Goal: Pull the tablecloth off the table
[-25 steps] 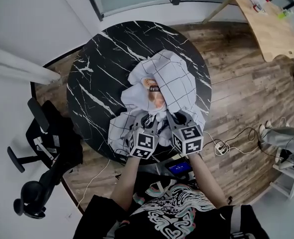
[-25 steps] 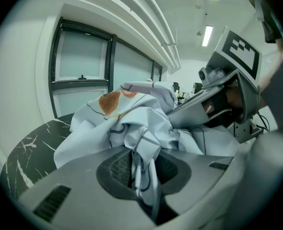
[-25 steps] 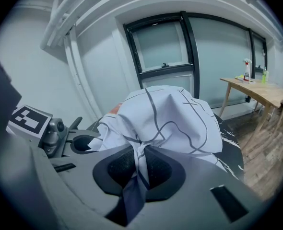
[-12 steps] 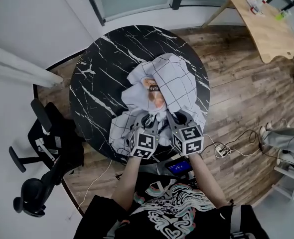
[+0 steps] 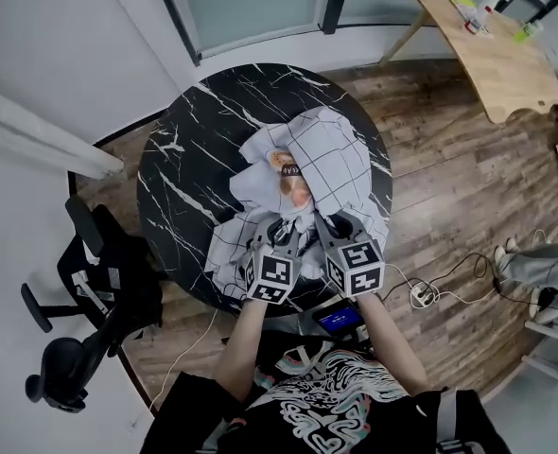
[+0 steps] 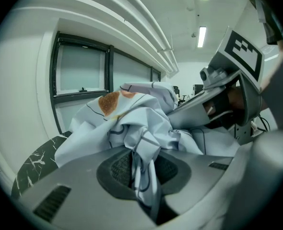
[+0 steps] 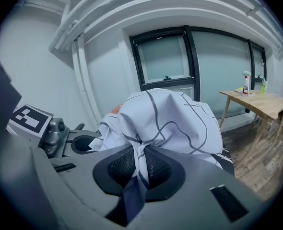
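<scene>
Tablecloth [image 5: 328, 164], white with a dark grid, lies bunched on the near half of the black marble table [image 5: 180, 192] in the head view. In the left gripper view, the left gripper [image 6: 141, 164] has its jaws pinched on a fold. In the right gripper view, the right gripper [image 7: 140, 169] is clamped on the cloth likewise. Best to draw both back evenly, with the grips firm.

An orange-brown patch [image 5: 289, 172] peeked from the tablecloth [image 5: 340, 159]; I couldn't tell what it was, possibly a stain. The cloth hid part of the desk [image 5: 189, 173]. The right edge cut off a person [image 5: 539, 261]; bottles [image 5: 475, 19] on the wooden desk [image 5: 506, 64] were too small to identify.
</scene>
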`<act>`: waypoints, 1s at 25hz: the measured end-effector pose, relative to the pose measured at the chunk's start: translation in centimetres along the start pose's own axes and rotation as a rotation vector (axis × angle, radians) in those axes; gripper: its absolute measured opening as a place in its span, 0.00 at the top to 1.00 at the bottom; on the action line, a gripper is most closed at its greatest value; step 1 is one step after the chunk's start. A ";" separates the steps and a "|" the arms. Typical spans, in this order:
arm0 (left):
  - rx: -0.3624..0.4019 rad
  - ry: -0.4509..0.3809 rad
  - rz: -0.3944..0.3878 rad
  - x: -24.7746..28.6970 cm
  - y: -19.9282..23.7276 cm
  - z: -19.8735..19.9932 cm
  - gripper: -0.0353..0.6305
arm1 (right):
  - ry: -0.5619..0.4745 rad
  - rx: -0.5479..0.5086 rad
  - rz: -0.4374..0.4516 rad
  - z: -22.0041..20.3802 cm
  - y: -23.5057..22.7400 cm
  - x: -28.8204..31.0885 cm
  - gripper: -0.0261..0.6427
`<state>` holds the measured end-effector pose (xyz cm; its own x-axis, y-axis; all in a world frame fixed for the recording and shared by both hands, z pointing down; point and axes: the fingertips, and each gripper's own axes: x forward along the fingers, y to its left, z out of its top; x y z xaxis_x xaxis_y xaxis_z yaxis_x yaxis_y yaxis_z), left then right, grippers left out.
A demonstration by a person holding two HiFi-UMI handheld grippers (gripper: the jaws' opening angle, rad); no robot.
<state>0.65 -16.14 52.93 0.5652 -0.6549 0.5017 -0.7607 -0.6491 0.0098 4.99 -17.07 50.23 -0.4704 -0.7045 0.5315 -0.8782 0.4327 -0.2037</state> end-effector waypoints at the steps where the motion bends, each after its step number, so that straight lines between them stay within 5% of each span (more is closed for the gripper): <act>1: 0.004 -0.004 0.003 -0.1 0.0 0.2 0.84 | -0.006 -0.003 0.000 0.2 0.1 -0.2 0.89; 25: 0.073 -0.063 0.071 -3.1 0.8 4.8 0.84 | -0.124 -0.028 0.024 4.8 1.9 -2.5 0.89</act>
<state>-0.22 -16.51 47.18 0.5310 -0.7219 0.4438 -0.7757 -0.6249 -0.0884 4.14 -17.20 44.52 -0.5002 -0.7567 0.4210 -0.8644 0.4648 -0.1916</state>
